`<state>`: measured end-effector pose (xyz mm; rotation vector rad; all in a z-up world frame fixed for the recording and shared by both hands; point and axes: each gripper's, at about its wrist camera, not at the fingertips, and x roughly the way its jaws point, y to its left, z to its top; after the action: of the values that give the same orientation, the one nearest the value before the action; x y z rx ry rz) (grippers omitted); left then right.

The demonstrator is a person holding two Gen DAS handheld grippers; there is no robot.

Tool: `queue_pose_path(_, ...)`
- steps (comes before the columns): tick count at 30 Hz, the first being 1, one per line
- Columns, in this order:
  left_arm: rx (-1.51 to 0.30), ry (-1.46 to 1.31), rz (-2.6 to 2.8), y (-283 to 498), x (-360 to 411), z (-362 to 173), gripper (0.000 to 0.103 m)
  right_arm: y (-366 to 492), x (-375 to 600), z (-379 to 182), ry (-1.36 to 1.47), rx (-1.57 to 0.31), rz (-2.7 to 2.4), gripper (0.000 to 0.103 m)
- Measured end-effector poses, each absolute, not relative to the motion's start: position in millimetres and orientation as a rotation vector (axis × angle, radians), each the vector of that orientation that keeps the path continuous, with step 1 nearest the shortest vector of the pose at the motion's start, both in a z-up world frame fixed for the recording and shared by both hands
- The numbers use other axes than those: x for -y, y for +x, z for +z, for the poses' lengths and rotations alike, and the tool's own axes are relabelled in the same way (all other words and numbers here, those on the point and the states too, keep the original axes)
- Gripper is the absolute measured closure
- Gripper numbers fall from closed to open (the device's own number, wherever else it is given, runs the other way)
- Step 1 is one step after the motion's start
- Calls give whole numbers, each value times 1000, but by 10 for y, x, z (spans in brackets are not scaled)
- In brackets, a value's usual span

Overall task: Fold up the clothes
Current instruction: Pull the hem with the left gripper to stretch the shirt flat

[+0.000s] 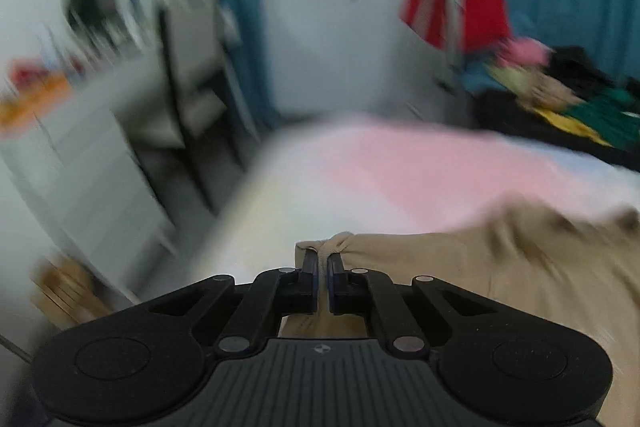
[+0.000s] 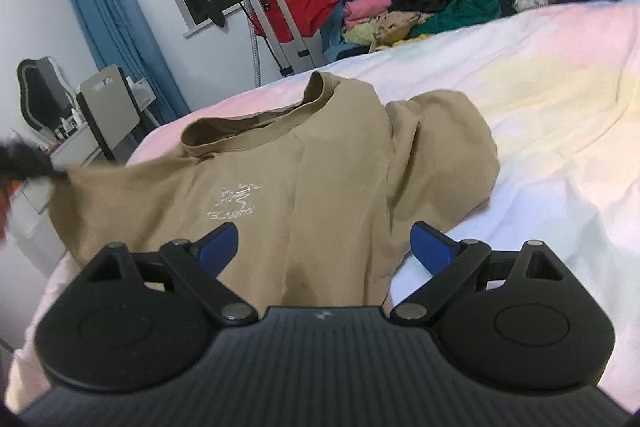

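A tan T-shirt point(image 2: 304, 179) with a white chest logo lies front up on the bed point(image 2: 520, 131), collar toward the far side, its right sleeve bunched. My right gripper point(image 2: 324, 239) is open and empty, its blue pads spread just above the shirt's lower body. My left gripper point(image 1: 323, 259) is shut on a pinched edge of the tan T-shirt point(image 1: 500, 267), which stretches off to the right. The left wrist view is blurred by motion. In the right wrist view the left gripper point(image 2: 24, 157) shows as a dark blur at the shirt's left sleeve.
A pile of mixed clothes point(image 2: 432, 7) lies at the bed's far side. A garment steamer stand point(image 2: 272, 7) with a red garment stands by the window. A grey chair point(image 2: 108, 107) and a white dresser point(image 1: 80, 155) stand left of the bed. Blue curtains hang behind.
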<state>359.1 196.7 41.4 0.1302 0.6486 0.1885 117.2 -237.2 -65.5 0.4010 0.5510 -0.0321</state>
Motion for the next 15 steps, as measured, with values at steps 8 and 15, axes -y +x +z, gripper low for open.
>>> queue_pose_path(8, -597, 62, 343, 4003, -1941, 243, 86, 1343, 2180, -742, 337, -568, 11, 9)
queue_pose_path(15, -716, -100, 156, 3455, -1988, 6, 49, 1390, 2277, -738, 344, -530, 8, 9)
